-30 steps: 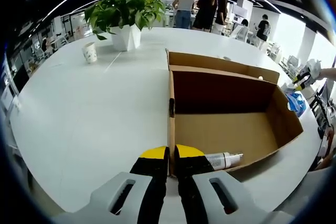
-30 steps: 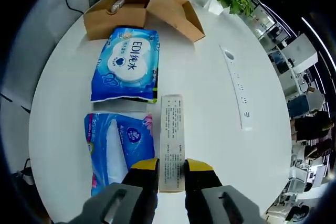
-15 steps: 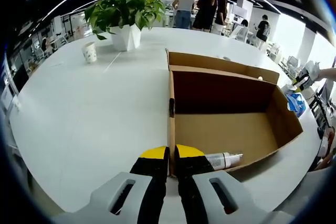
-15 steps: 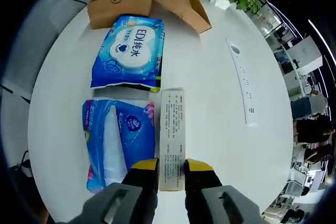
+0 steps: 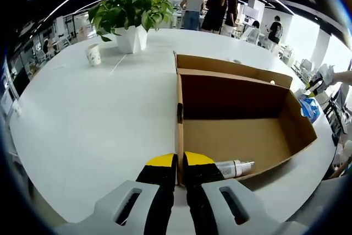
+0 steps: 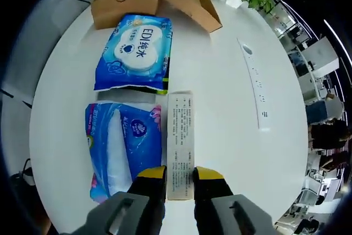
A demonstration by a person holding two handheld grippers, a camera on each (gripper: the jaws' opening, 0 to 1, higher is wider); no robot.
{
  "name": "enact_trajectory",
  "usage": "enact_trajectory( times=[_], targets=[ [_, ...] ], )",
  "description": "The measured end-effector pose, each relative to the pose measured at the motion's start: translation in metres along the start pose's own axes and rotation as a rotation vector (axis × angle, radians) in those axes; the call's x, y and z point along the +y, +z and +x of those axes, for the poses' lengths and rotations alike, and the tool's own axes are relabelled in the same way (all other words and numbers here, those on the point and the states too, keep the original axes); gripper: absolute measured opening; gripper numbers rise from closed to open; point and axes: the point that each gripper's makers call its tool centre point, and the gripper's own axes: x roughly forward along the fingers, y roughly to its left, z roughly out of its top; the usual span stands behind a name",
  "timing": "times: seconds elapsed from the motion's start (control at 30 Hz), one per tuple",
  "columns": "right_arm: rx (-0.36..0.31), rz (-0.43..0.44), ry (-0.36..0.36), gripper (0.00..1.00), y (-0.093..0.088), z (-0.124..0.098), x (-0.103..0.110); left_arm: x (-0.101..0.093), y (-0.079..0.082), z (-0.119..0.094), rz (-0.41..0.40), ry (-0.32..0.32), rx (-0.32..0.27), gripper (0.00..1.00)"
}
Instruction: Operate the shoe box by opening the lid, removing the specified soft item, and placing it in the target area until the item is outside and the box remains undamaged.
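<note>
**Shoe box open on the counter, soft packs lying outside it**

The shoe box (image 5: 236,130) sits open on the white counter (image 5: 93,130), its lid flap (image 5: 231,65) folded back on the far side. In the left gripper view the left claw (image 5: 179,164) is pinched on the box's near-left wall, the cardboard edge running up between the two yellow-tipped jaws. Inside, at the near wall, lies a small white spray bottle (image 5: 234,167). Far left on the counter stand a potted plant (image 5: 132,14) and, nearer, a paper cup (image 5: 94,55); people stand in the room beyond.

In the right gripper view the same box (image 6: 157,1) lies at the far end of the counter (image 6: 220,103). Just on the near side of it rests a blue soft pack with white print (image 6: 135,52), and nearer again, a second blue pack (image 6: 121,144); both are outside the box. Touching the second pack's right edge is a long narrow printed carton (image 6: 180,136), and the right claw (image 6: 180,173) is closed narrowly on its near end. A white power strip (image 6: 254,83) lies well to the right.
</note>
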Motion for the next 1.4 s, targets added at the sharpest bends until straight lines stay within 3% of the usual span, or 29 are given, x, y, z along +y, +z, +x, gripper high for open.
enact_trajectory(
  times=[0.33,0.83,1.4],
  targets=[
    [0.015,0.01,-0.019,0.16,0.0,0.001,-0.009,0.0,0.0,0.001,-0.001,-0.003,-0.001,0.03],
    [0.024,0.041,-0.058,0.26,-0.001,-0.01,-0.013,0.0,0.0,0.001,0.007,-0.001,0.0,0.03],
    [-0.05,0.172,-0.091,0.42,0.016,-0.033,-0.001,-0.001,0.0,0.0,0.016,0.004,-0.003,0.03]
  ],
)
